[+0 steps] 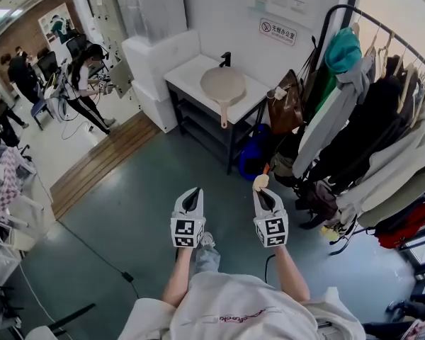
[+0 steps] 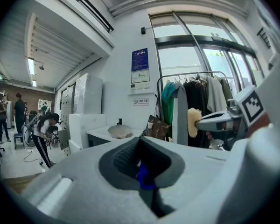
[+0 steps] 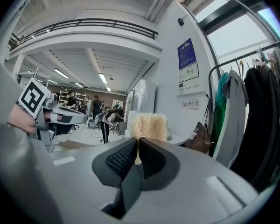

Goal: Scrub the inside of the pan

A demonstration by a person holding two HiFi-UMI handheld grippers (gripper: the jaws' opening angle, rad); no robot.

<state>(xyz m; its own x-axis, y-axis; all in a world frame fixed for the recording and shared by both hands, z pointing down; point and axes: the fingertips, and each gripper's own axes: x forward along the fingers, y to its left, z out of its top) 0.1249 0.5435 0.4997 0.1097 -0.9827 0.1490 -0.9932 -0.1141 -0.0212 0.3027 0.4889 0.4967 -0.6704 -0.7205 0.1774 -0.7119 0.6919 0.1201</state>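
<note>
The beige pan (image 1: pixel 222 85) lies on a white sink table (image 1: pixel 188 78) by the far wall, handle toward me; in the left gripper view the pan (image 2: pixel 120 131) looks small and distant. Both grippers are held side by side over the grey floor, well short of the table. My left gripper (image 1: pixel 192 193) (image 2: pixel 141 149) is shut with nothing held. My right gripper (image 1: pixel 261 191) (image 3: pixel 137 146) is shut on a yellow scrub sponge (image 1: pixel 260 182) (image 3: pixel 149 124), which sticks out past the fingertips. The left gripper view shows that sponge (image 2: pixel 192 122) from the side.
A clothes rack (image 1: pixel 382 112) full of coats fills the right side. A brown bag (image 1: pixel 285 105) hangs beside the table and a blue bag (image 1: pixel 255 154) sits on the floor below it. People (image 1: pixel 85 83) work at the far left. A cable (image 1: pixel 92 250) crosses the floor.
</note>
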